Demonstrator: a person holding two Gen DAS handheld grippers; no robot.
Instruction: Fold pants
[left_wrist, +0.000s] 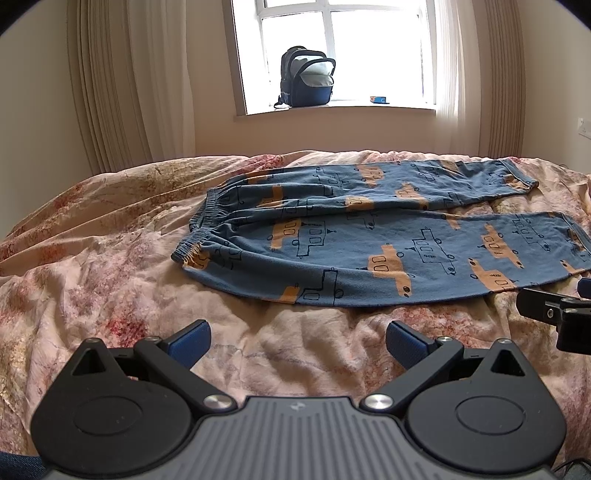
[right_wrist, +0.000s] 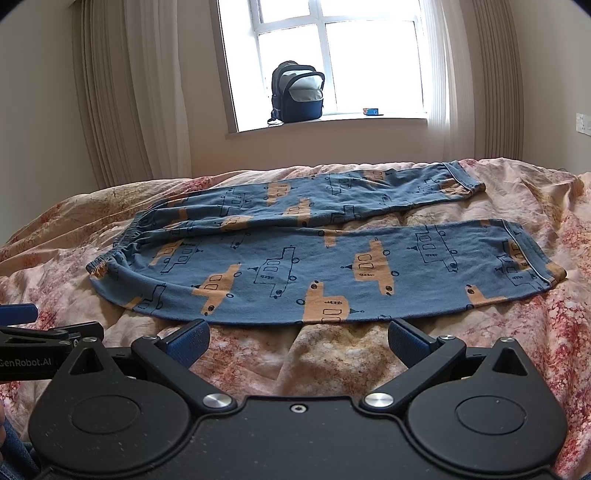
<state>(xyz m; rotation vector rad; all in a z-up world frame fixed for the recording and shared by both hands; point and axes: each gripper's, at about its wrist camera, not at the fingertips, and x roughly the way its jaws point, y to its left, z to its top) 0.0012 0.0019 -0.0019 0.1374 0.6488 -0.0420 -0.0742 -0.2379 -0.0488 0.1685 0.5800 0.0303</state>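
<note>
Bare bedspread (right_wrist: 295, 358) is left along the bed's near edge before the pants (right_wrist: 332, 266); passage there is narrowed only by the neighbouring left gripper (right_wrist: 33, 332).

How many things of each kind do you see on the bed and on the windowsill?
Pants: 1
Backpack: 1
Small blue box: 1
Total: 3

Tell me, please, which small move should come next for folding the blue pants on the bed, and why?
Probably bring both grippers forward to the near leg's edge and grasp it. The pants lie flat and unfolded on the bedspread, waistband left, legs apart. The left gripper and right gripper are both open, empty and short of the fabric, so folding the near leg over the far one looks like the natural start.
</note>
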